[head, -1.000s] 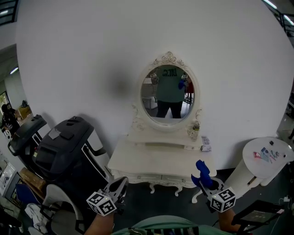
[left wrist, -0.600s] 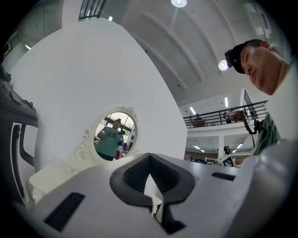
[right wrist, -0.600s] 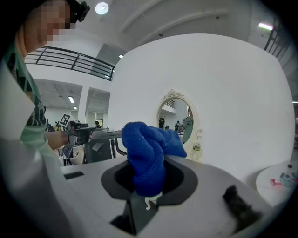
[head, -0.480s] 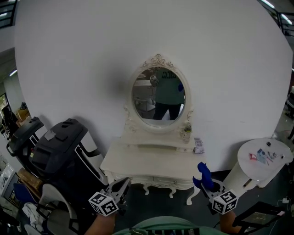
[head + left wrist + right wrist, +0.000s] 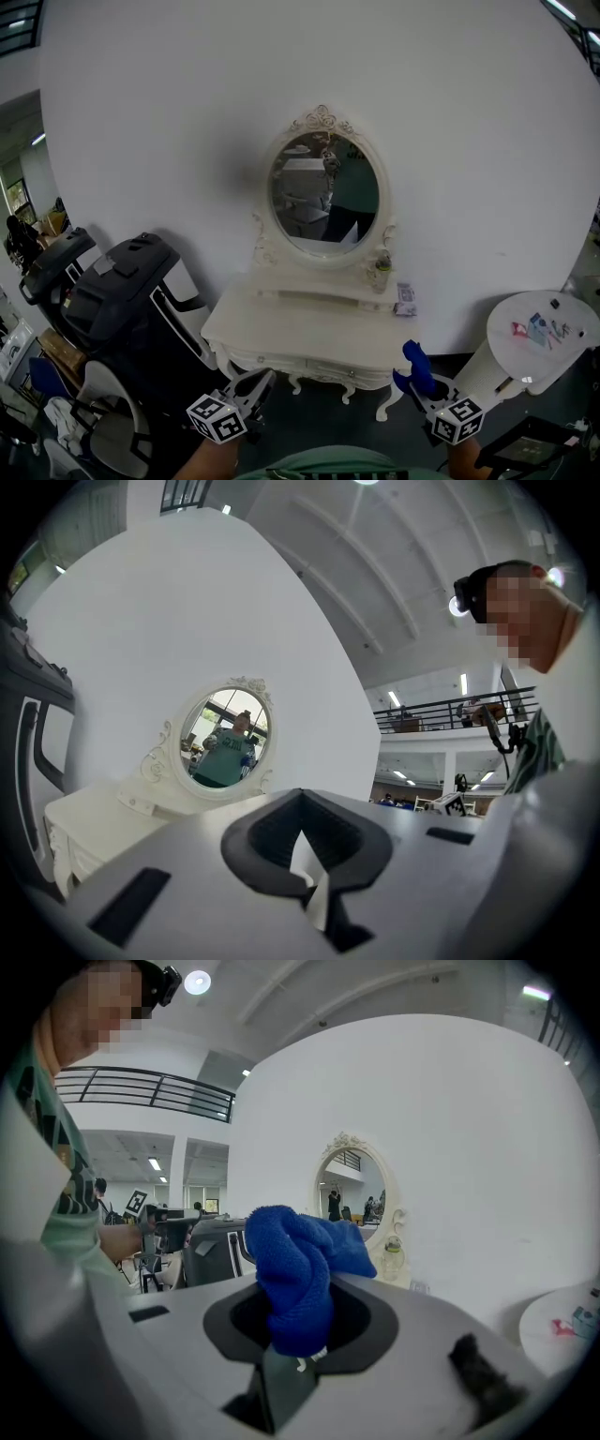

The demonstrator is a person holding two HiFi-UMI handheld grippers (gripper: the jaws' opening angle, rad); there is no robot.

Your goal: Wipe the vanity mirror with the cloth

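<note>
The oval vanity mirror point(image 5: 324, 192) in its ornate white frame stands on the white vanity table point(image 5: 281, 330) against the white wall. My right gripper point(image 5: 413, 377) is low at the right, in front of the table, shut on a bunched blue cloth point(image 5: 413, 364). In the right gripper view the blue cloth point(image 5: 298, 1265) sticks up from the jaws, with the mirror point(image 5: 354, 1194) well beyond it. My left gripper point(image 5: 259, 381) is low at the left, shut and holding nothing. The left gripper view shows the mirror point(image 5: 225, 740) far off, with a person reflected in it.
A large black machine point(image 5: 127, 295) stands left of the table, with a chair point(image 5: 108, 422) below it. A round white stand point(image 5: 544, 328) is at the right. A small bottle point(image 5: 380, 269) and a small box point(image 5: 405, 298) sit on the table's right side.
The head view has shifted, so the mirror sits further left and the reflected person has slid out of its centre. Both grippers stay low, and the cloth is still held.
</note>
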